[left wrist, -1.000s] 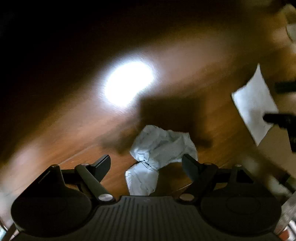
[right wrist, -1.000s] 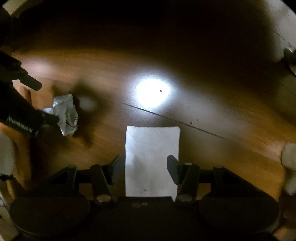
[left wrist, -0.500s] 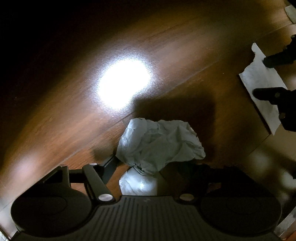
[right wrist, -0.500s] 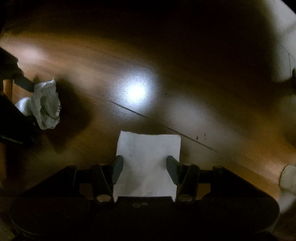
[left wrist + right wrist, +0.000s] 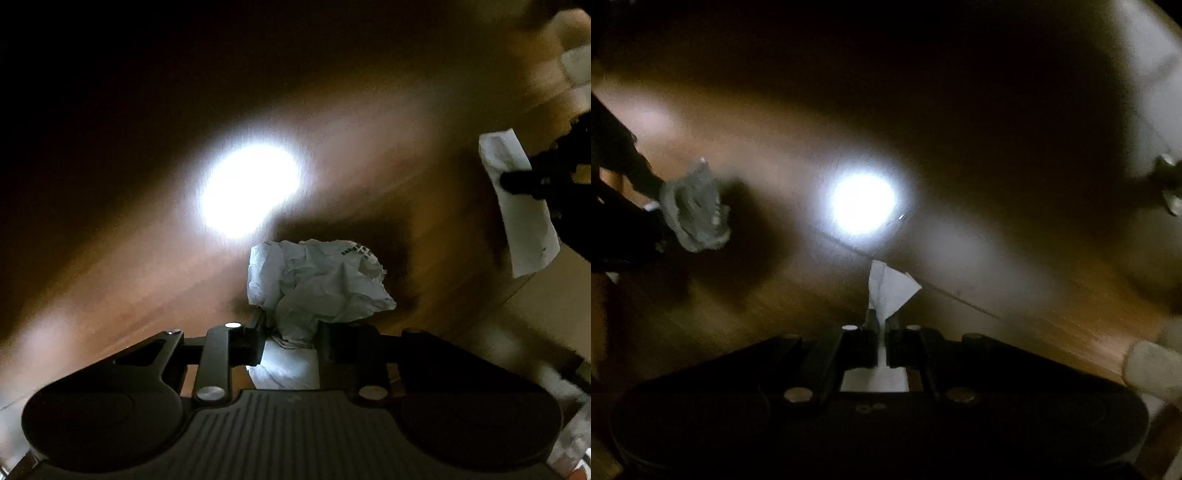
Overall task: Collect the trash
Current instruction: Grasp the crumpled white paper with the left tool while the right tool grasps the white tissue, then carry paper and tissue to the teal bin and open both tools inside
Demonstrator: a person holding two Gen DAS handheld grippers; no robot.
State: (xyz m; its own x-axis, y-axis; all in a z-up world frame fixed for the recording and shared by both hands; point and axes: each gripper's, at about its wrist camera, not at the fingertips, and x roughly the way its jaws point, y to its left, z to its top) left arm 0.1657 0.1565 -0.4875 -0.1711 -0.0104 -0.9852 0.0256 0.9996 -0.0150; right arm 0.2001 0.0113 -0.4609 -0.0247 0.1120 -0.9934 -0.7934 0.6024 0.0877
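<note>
Both grips are made: the left gripper (image 5: 290,334) has just been closing and pinches the crumpled paper wad (image 5: 317,280), while the right gripper (image 5: 882,326), clamped tight, holds the flat white paper sheet (image 5: 890,288), both over the wooden floor (image 5: 369,155). Next, I judge, comes carrying both to a bin, which is not in view.

On the wooden floor (image 5: 369,177), the crumpled paper (image 5: 317,280) lies between the left tool's (image 5: 290,332) fingers; the flat sheet (image 5: 524,218) sits well right, beside the right tool (image 5: 882,325)
</note>
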